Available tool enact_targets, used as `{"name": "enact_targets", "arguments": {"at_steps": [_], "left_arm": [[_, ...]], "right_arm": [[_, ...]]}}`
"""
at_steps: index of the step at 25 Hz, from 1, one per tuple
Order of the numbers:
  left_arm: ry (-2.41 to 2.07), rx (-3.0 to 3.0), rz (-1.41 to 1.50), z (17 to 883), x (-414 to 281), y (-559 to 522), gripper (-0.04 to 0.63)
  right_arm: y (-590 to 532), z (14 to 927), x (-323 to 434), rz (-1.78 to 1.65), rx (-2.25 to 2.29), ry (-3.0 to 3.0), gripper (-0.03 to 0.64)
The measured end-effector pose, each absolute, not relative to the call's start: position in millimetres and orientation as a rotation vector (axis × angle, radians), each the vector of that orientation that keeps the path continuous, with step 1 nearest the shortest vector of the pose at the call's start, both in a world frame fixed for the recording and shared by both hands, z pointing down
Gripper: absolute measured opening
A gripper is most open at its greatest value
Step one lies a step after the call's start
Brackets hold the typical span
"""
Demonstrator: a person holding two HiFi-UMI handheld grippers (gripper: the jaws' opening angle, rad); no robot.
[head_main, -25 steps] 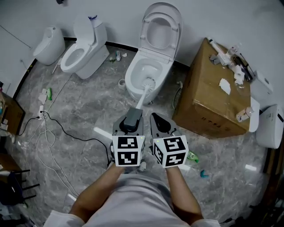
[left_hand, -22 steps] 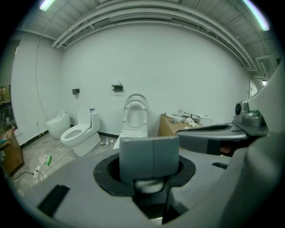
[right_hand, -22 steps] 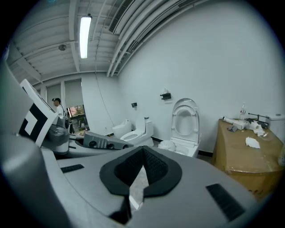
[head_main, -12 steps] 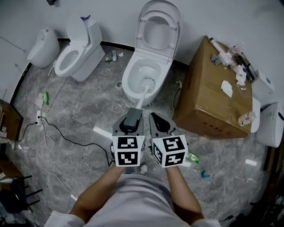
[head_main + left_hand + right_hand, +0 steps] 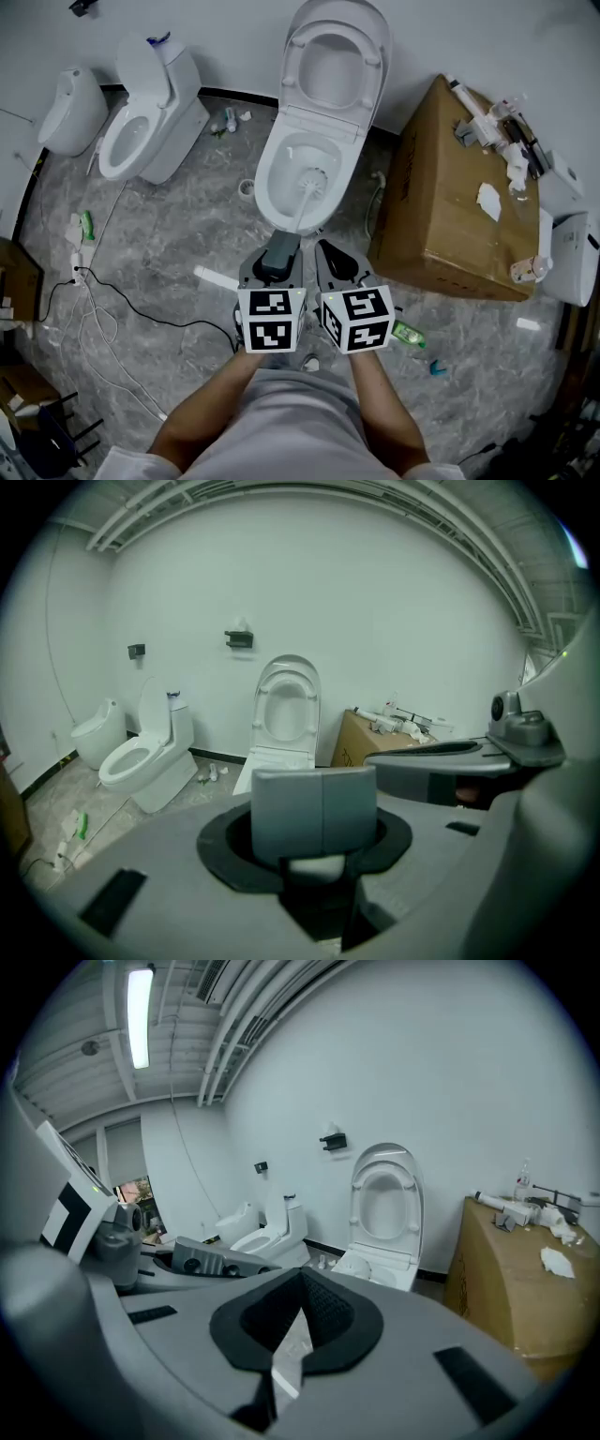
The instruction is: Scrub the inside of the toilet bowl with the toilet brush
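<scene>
Toilet brush (image 5: 314,178) in toilet bowl (image 5: 266,184); cardboard box (image 5: 450,197) to its right

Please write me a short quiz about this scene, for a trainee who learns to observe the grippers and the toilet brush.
1. True or false: the head of the toilet brush lies inside the bowl of the toilet with the raised lid.
2. Which gripper is shut on the brush handle? A) left gripper B) right gripper C) neither
3. Fill in: in the head view, to the right of that toilet stands a cardboard ____.

Key
1. True.
2. A. The right gripper's jaws are together with nothing between them.
3. box.
</scene>
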State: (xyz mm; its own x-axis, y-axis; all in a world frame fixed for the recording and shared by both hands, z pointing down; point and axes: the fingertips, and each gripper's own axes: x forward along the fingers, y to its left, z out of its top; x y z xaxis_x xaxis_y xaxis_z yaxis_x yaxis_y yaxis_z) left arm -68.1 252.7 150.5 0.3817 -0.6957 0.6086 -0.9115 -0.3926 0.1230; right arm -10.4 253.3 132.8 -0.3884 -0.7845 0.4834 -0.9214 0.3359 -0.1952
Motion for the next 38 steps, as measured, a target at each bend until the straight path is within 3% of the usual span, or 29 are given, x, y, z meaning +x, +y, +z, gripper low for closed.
{"name": "enact_targets", "arguments": {"at_steps": [13,38], "left_arm": [[-1.24,2.14,0.722,209.4,-88.7,143.5,0.156],[-1.004,1.96,0.876,418.1,-61.2,80.4,0.156]], "right_arm": [[136.4,179.8,-25.0,0.732,1.543,-2.169,0.003],[49.6,366.0,5.7,0.899,1.474,-2.054,0.002]]}}
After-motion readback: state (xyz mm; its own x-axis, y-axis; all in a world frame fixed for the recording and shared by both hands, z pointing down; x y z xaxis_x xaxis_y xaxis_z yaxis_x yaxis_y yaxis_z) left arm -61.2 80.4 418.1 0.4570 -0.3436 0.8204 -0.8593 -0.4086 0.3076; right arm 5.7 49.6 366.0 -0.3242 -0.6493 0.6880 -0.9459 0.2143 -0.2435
